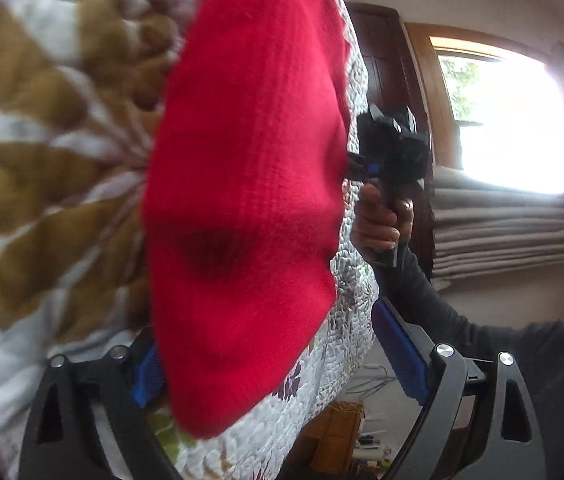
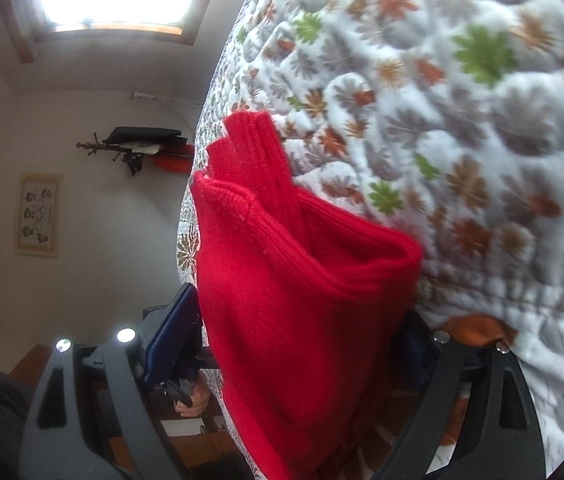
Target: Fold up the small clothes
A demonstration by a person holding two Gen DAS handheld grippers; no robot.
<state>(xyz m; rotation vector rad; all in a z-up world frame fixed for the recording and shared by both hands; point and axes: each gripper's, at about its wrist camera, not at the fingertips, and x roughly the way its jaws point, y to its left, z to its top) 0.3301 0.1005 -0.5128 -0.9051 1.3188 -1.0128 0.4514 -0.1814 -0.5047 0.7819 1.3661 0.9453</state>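
A red knitted garment (image 1: 250, 184) lies folded on a quilted floral bedspread (image 1: 42, 160). In the right wrist view the garment (image 2: 302, 300) shows a thick rolled fold and ribbed cuffs at its far end. My left gripper (image 1: 272, 360) is open, its blue pads (image 1: 398, 344) wide apart with the garment's near end between them. My right gripper (image 2: 290, 340) is open too; one pad (image 2: 170, 332) shows and the other is hidden behind the red cloth. In the left wrist view the right gripper (image 1: 356, 166) meets the garment's far edge, held by a hand (image 1: 378, 224).
The bedspread's edge (image 1: 358, 320) drops to a floor with cables and clutter (image 1: 362, 412). A bright window (image 1: 506, 120) with folded grey curtains (image 1: 514, 232) and a dark door stand beyond. A framed picture (image 2: 38, 214) and a wall hook rack (image 2: 134, 146) hang on the wall.
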